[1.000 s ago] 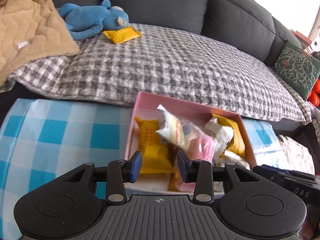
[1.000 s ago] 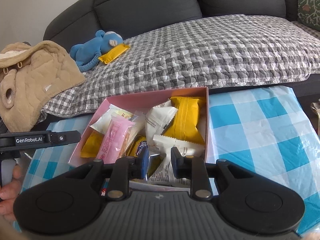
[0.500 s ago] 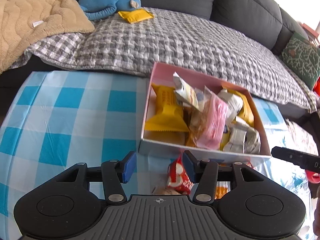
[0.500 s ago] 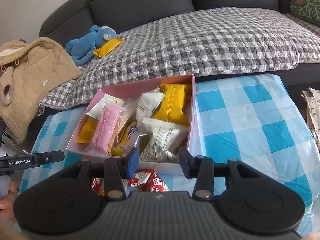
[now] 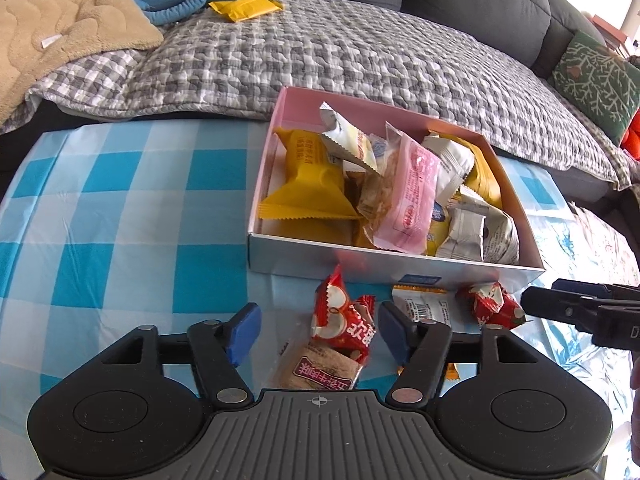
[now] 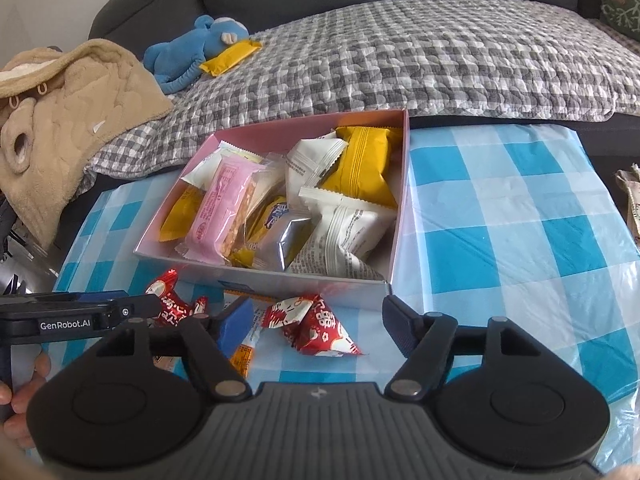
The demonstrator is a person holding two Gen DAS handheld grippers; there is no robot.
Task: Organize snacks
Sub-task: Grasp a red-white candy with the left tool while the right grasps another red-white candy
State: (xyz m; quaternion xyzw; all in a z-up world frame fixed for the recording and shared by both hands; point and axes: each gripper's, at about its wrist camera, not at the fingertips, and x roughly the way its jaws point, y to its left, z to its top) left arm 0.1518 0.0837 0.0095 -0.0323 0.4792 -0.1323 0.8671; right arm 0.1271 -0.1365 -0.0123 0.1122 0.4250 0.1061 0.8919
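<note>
- We see the pink box (image 5: 276, 128) on the blue checked tablecloth (image 5: 120, 208), close to the couch edge, crowded with wrapped snacks: a yellow packet (image 5: 308, 176), a pink packet (image 5: 412, 196) and white packets (image 6: 340, 232) among them.
- Our left gripper (image 5: 318, 330) has its jaws spread and opening; a red snack (image 5: 342, 316) and a brown snack (image 5: 320, 368) lie on the cloth between the blue pads, and neither pad presses on them.
- Our right gripper (image 6: 316, 324) is likewise spread and opening, with a second red snack (image 6: 316, 324) lying loose between its fingers (not pinched).
- These loose snacks, plus an orange-and-white packet (image 5: 424, 302), sit just in front of the box's near wall.
- On the couch's grey checked blanket (image 6: 400, 60) a blue plush toy (image 6: 196, 52) lies against another yellow packet (image 6: 230, 56), beside a tan fleece garment (image 6: 72, 100).
- A hand (image 6: 24, 396) grips the left tool's handle at the right camera's lower left edge.
</note>
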